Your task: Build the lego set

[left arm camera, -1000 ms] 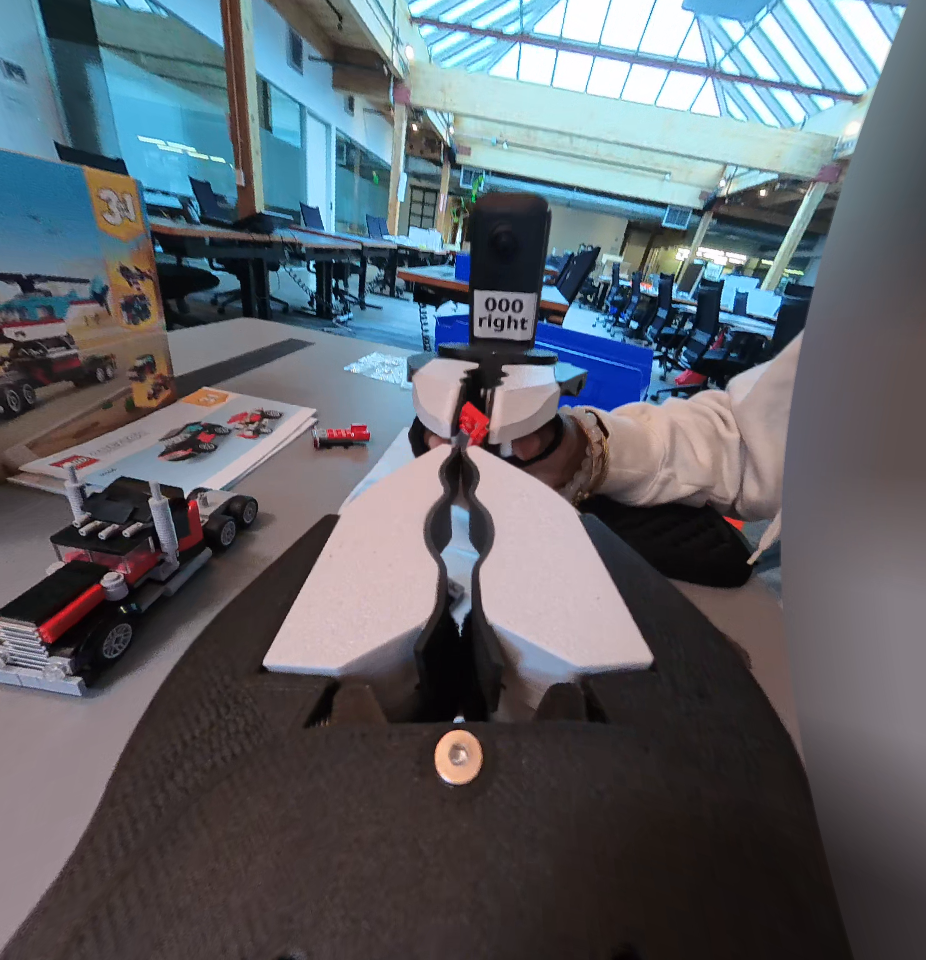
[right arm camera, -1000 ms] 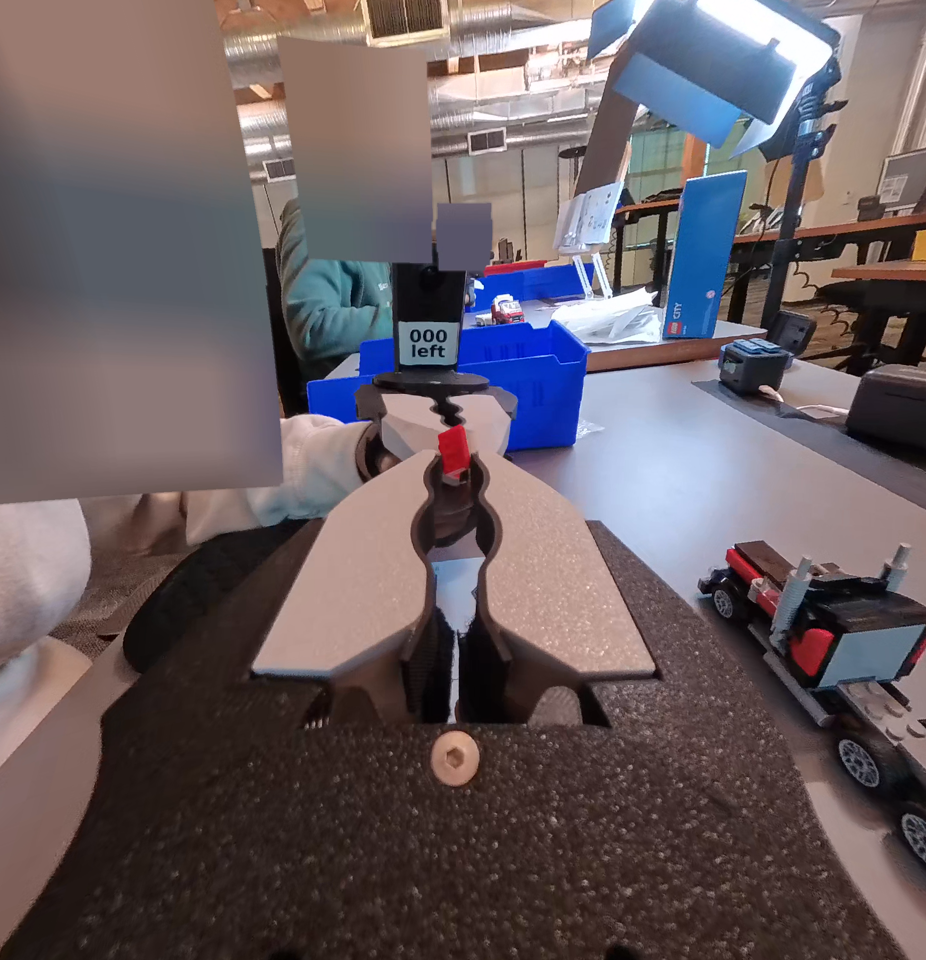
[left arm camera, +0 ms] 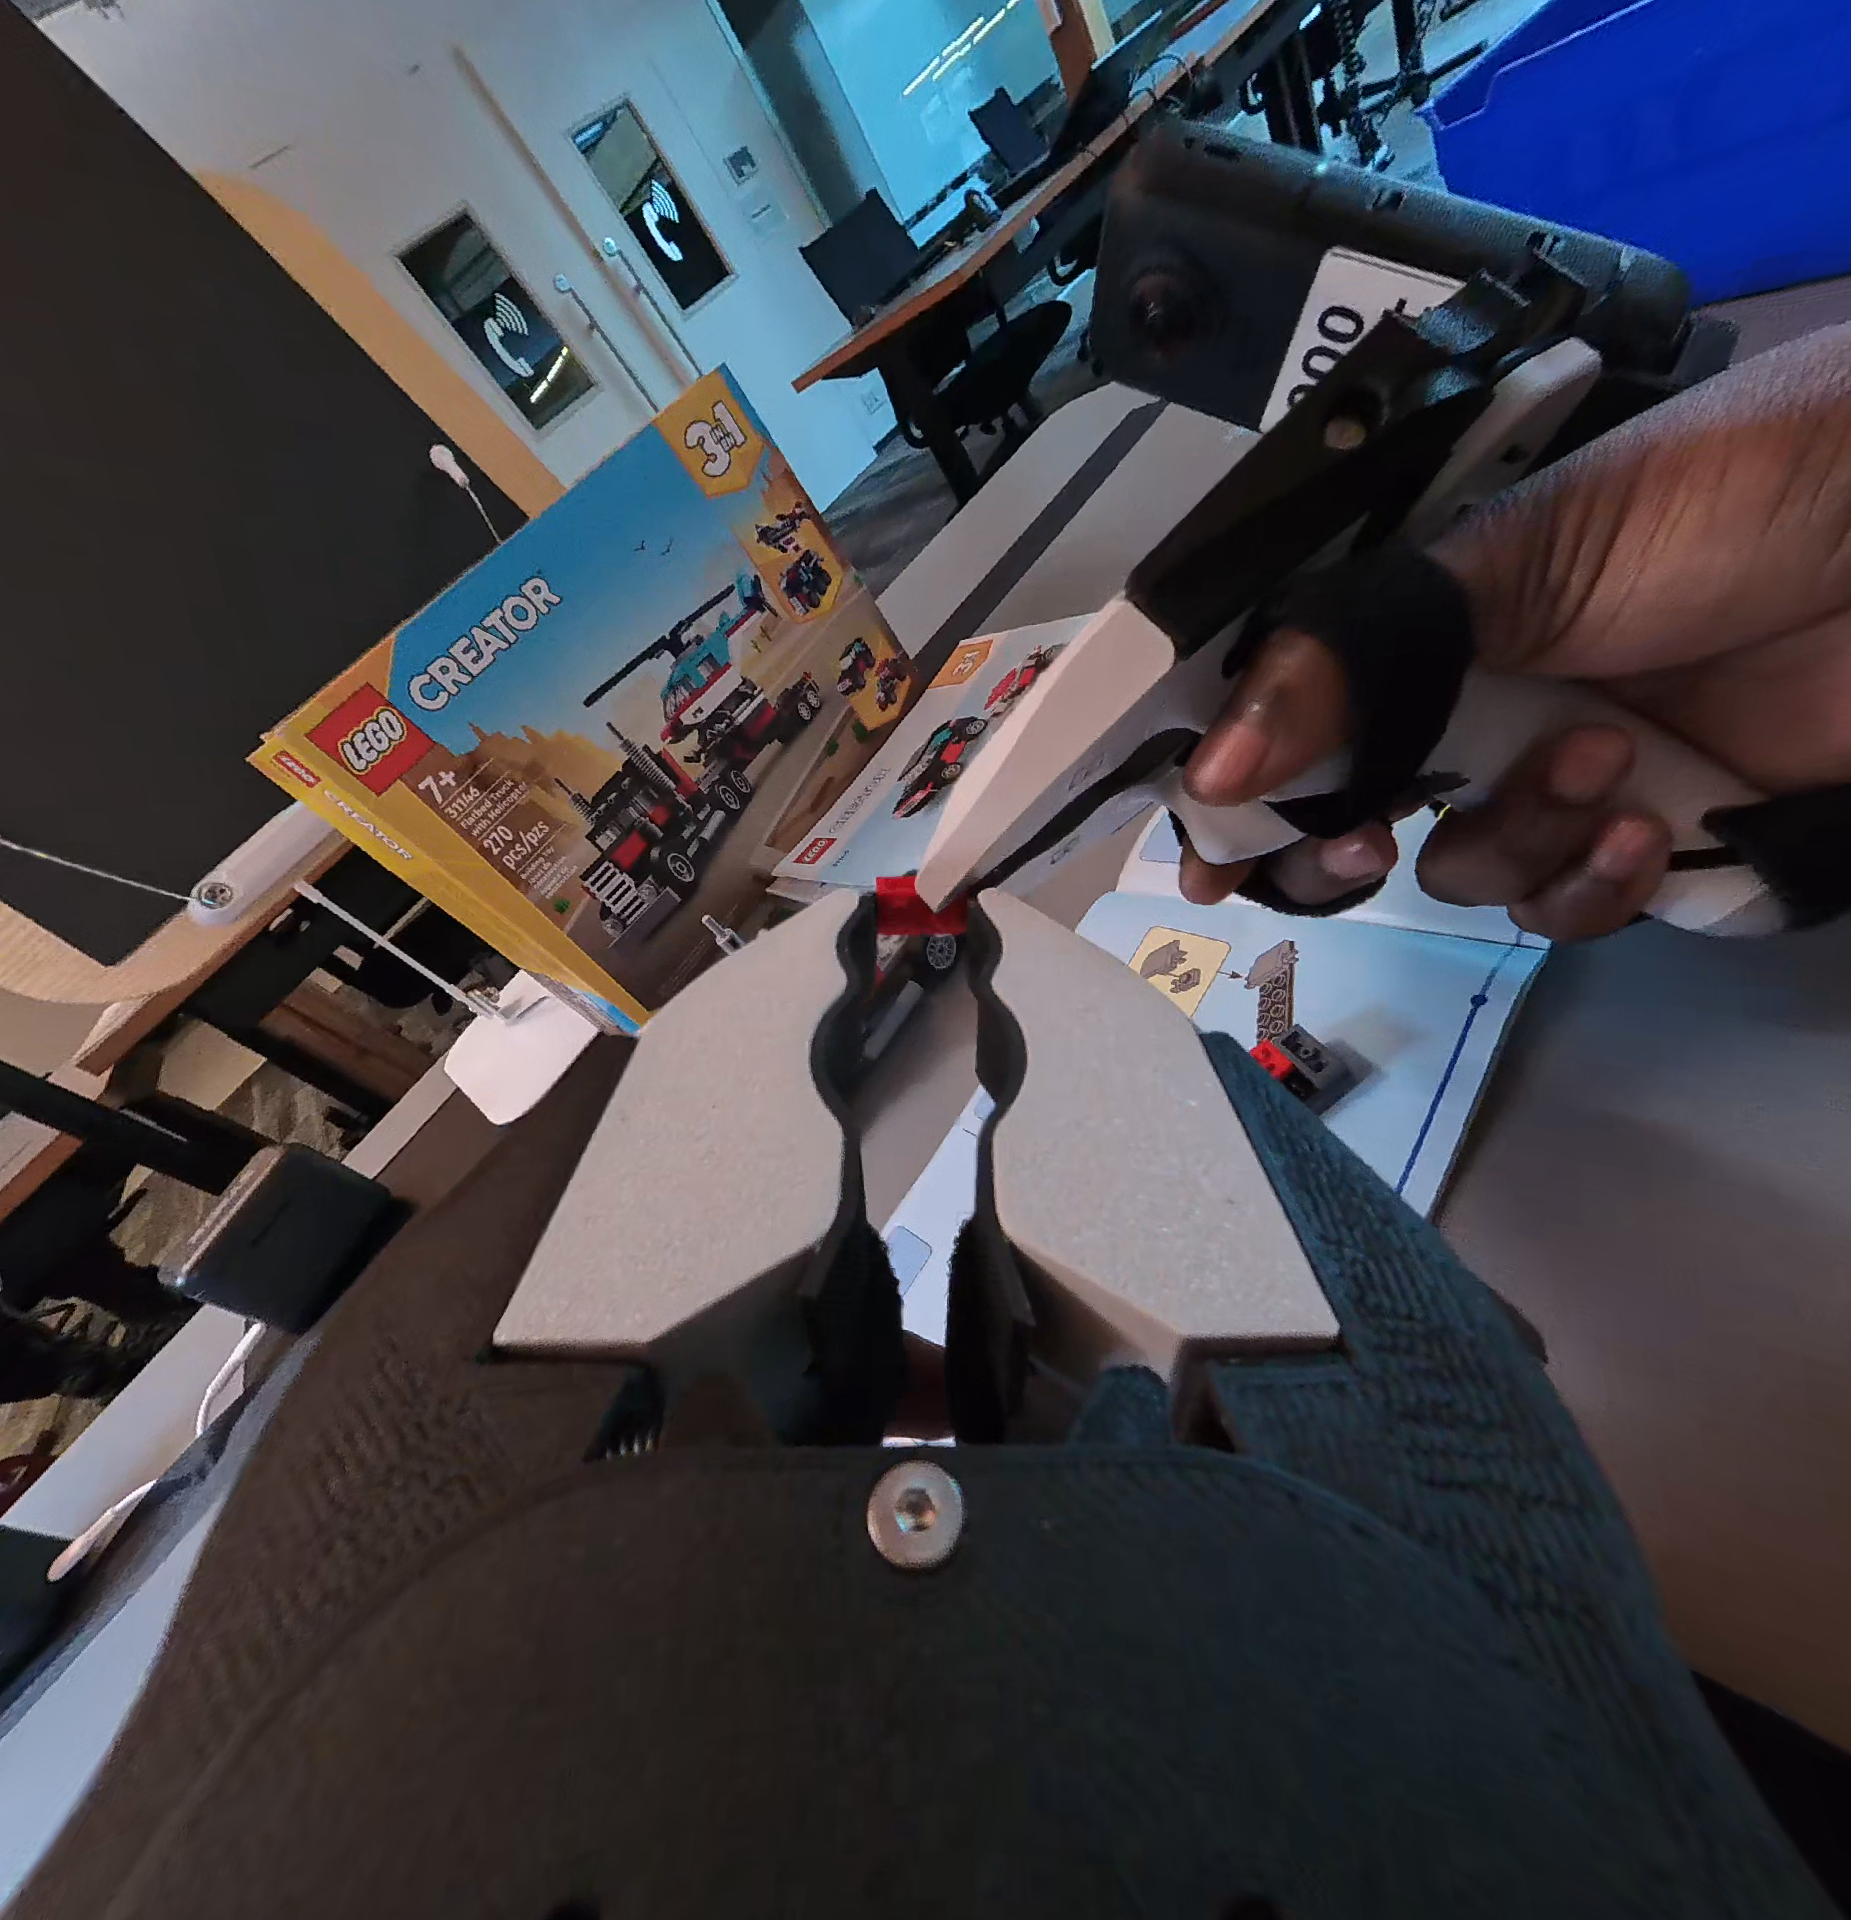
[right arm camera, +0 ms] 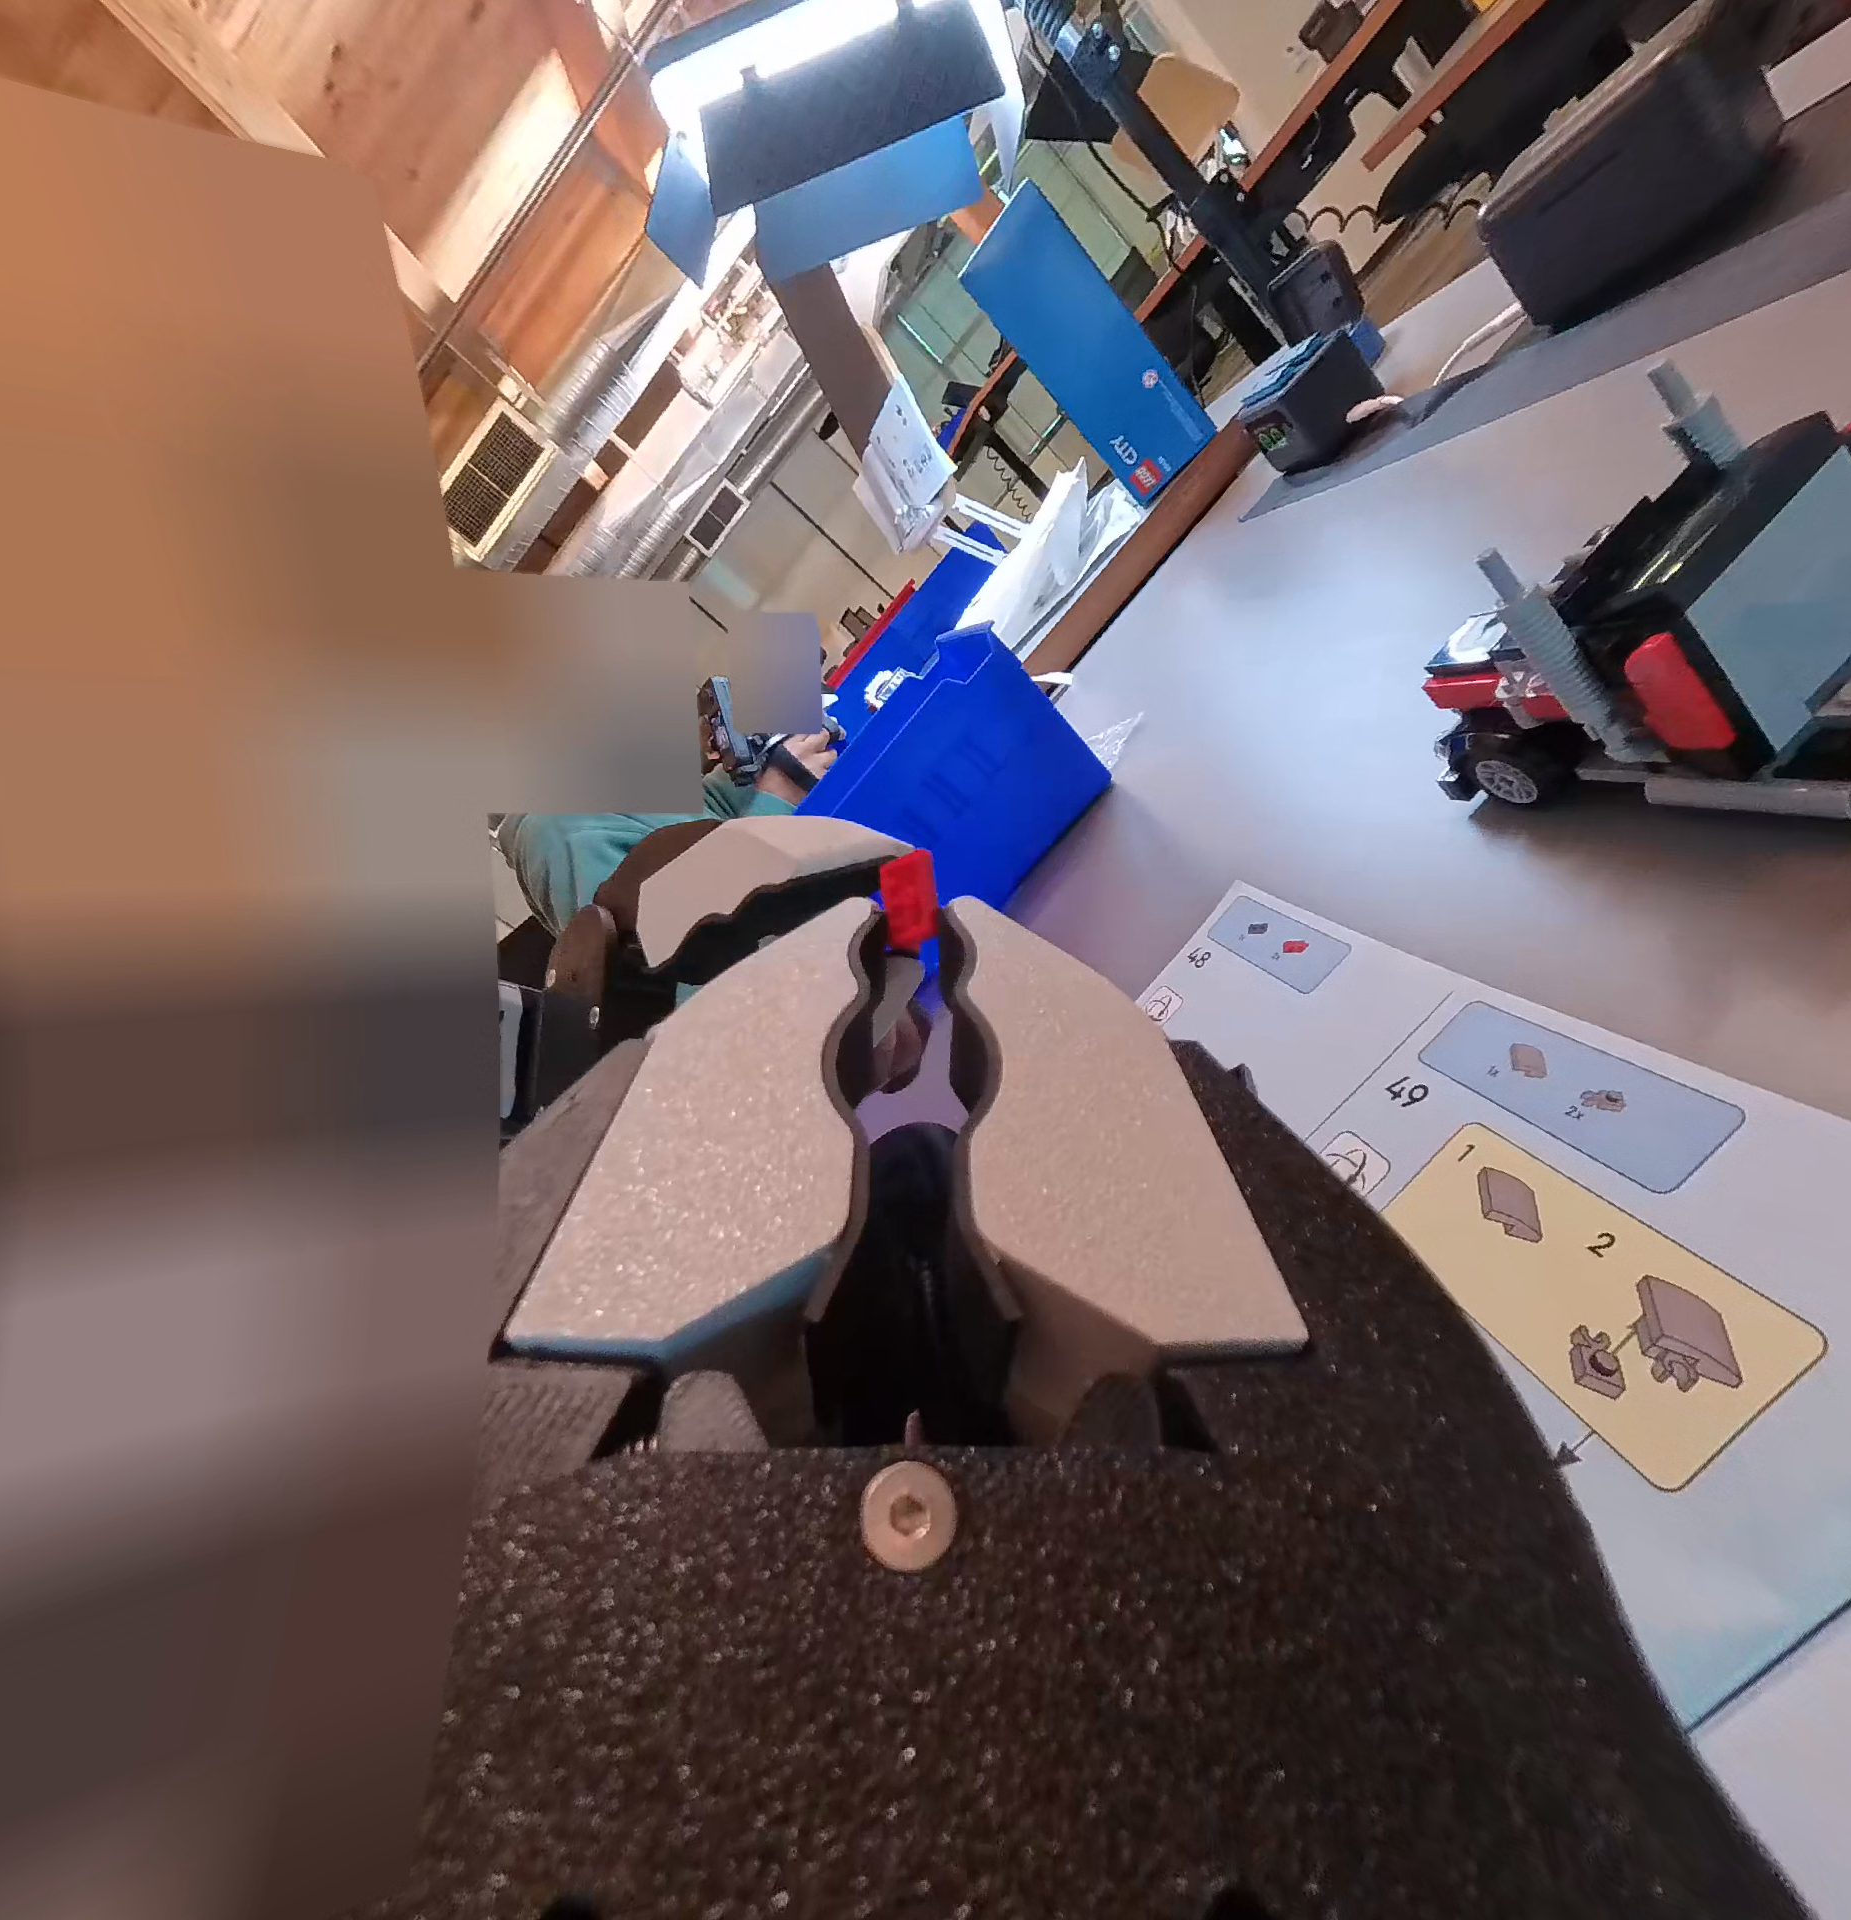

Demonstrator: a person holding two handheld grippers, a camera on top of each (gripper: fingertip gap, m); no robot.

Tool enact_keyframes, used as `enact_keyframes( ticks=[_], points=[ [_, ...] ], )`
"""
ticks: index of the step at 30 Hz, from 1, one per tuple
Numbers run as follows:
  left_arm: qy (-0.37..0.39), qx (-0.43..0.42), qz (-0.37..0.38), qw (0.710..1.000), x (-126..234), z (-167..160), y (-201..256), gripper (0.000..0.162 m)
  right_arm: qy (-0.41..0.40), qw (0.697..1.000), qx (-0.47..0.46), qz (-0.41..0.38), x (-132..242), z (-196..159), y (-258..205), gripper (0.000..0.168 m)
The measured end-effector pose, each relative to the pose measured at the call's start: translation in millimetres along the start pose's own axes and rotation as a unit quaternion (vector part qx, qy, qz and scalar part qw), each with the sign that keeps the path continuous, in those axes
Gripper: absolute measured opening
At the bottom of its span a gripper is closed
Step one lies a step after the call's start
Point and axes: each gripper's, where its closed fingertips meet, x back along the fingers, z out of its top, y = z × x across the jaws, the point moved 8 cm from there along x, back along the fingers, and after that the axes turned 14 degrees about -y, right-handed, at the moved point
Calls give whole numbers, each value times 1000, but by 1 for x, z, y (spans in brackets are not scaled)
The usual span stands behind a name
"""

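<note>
Looks like a big open-plan office that doubles as a recording space. Long rows of desks (left arm camera: 962,260) with black office chairs (left arm camera: 962,343) run off into the distance, and there are doors with phone icons (left arm camera: 505,332) like call booths. Overhead it's wood beams (right arm camera: 308,94), exposed metal ductwork (right arm camera: 630,457) and a studio light panel (right arm camera: 838,94) on a stand. Grey work table (right arm camera: 1316,727) with a blue parts bin (right arm camera: 962,769).

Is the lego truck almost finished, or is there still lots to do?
The truck already has its cab, wheels and exhaust pipes. Right now a small red piece is pinched between the left claw and right claw. The open instruction booklet still shows steps, and a little grey part waits on it.
</note>
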Motion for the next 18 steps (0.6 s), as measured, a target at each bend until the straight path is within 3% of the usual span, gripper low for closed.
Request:
enact_keyframes(
  ticks=[4, 7, 9, 12, 14, 18],
  points=[
    [-10, 18, -7, 1000, 3, 1, 1, 17, -20, 1000, 11, 9, 1, 0, -2, 10],
    [-20, 73, -15, 997, 12, 0, -1, 17, -86, 993, 83, 23, 12, 5, -5, 33],
    [-38, 131, -34, 990, 17, -3, 2, 17, -192, 964, 179, -48, 26, -2, 3, 41],
    [-80, 198, -62, 975, 16, -11, 15, 16, -343, 883, 282, -153, 40, -24, 20, 41],
    [-109, 213, -67, 969, 12, -15, 24, 16, -376, 850, 319, -183, 38, -32, 25, 36],
    [-117, 217, -50, 968, 11, -14, 25, 16, -394, 823, 360, -197, 26, -38, 27, 37]
  ],
)
